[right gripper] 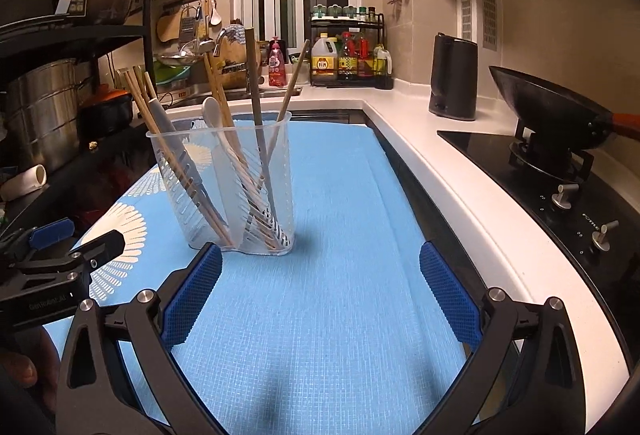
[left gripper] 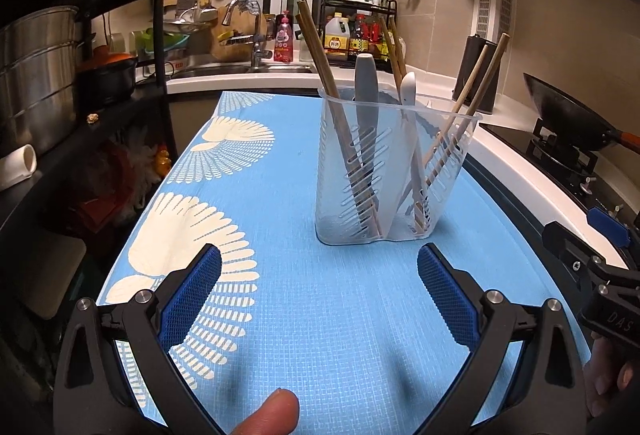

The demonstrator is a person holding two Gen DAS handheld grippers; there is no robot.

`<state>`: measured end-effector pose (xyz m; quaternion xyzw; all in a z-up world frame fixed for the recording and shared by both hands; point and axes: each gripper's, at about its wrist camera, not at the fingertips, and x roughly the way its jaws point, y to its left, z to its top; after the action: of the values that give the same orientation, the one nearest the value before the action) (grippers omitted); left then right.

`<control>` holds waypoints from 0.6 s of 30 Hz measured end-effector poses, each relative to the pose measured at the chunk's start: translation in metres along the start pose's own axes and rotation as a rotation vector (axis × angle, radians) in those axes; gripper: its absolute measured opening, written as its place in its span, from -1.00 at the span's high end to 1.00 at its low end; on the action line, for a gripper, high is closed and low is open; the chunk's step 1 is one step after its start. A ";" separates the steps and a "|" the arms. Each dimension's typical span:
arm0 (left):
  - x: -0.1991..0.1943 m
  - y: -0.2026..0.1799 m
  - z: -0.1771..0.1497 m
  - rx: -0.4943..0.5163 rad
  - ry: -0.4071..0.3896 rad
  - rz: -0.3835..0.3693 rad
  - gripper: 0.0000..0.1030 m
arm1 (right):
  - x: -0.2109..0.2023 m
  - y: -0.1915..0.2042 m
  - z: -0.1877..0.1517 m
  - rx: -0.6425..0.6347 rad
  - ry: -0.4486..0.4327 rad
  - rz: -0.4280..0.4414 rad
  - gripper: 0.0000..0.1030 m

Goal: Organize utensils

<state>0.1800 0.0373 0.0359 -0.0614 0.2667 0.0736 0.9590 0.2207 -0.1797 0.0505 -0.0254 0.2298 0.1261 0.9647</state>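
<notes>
Both tongs are spread as wide as they go, and nothing is caught between the pads of either one. Left tongs [left gripper: 319,291] are held low over the blue mat [left gripper: 304,335], with the clear plastic holder [left gripper: 384,171] standing straight ahead, a bit to the right and well short of being touched.

Going left to right inside that holder: a pair of wooden chopsticks [left gripper: 318,51] is leaned against the left wall, then a grey handle [left gripper: 366,83] is parked upright, then a white spoon [left gripper: 409,91] sits by the middle divider, and more chopsticks [left gripper: 486,75] are tipped out over the right rim. Pretty much every utensil looks to be stowed already, so the job seems about done.

Right tongs [right gripper: 320,289] are also held just off the mat, with the holder just left of its left pad [right gripper: 196,295].

What could go sideways from here: the holder looks light and top-heavy, with long sticks poking way above the rim. If either tool gets swung sideways or lifted carelessly, a stick could be clipped and the whole thing tipped over, with everything scattered on the mat. The right tool's left finger is the likelier culprit, being so close to the base. The white counter [right gripper: 440,171] and the wok [right gripper: 560,107] on the stove are off to the right, so a wide swing that way isn't great either.
</notes>
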 end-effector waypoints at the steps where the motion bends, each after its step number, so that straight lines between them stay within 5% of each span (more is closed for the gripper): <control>1: 0.000 -0.001 0.000 0.000 -0.004 0.000 -0.85 | 0.000 0.000 -0.001 -0.003 -0.002 -0.002 -0.89; 18: 0.003 0.003 -0.002 0.004 -0.006 -0.003 -0.85 | 0.002 -0.001 -0.003 0.000 0.001 -0.012 -0.89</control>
<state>0.1806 0.0400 0.0325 -0.0595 0.2640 0.0718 0.9600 0.2210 -0.1804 0.0466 -0.0267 0.2299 0.1204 0.9654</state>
